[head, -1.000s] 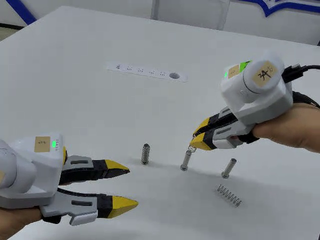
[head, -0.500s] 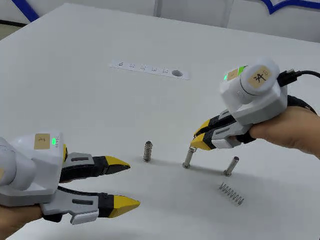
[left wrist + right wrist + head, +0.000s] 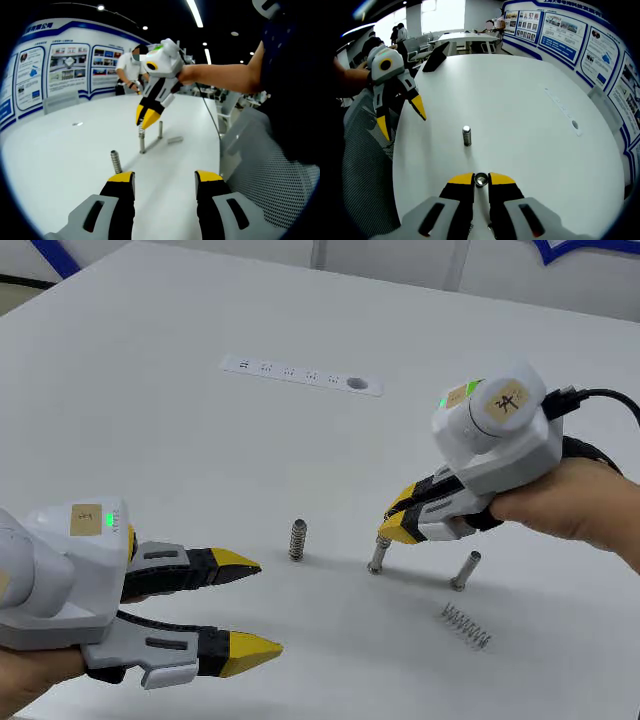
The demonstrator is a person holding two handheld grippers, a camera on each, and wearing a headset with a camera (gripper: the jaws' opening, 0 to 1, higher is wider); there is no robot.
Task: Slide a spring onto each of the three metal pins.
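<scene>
White table (image 3: 150, 440) with three short metal pins standing in a row. The right gripper (image 3: 393, 525) has its jaws pinched together on the held spring (image 3: 481, 180), and a hand grips it from the right. That spring hangs from the yellow tips with its lower end right at the top of the middle pin (image 3: 376, 557). I can't tell how far it has gone over the pin. The left pin (image 3: 299, 525) stands upright with the fitted spring (image 3: 297, 540) coiled around it down to the table. The right pin (image 3: 464, 571) is bare. The loose spring (image 3: 464, 627) lies flat on the table near the right pin but not touching it, on the side nearer the person. The left gripper (image 3: 258, 606) sits low at the near left, jaws spread wide apart with nothing between them. It is well away from the pins, and its tips point toward them. A white power strip (image 3: 300, 374) lies flat further back on the table, well apart from everything else.
</scene>
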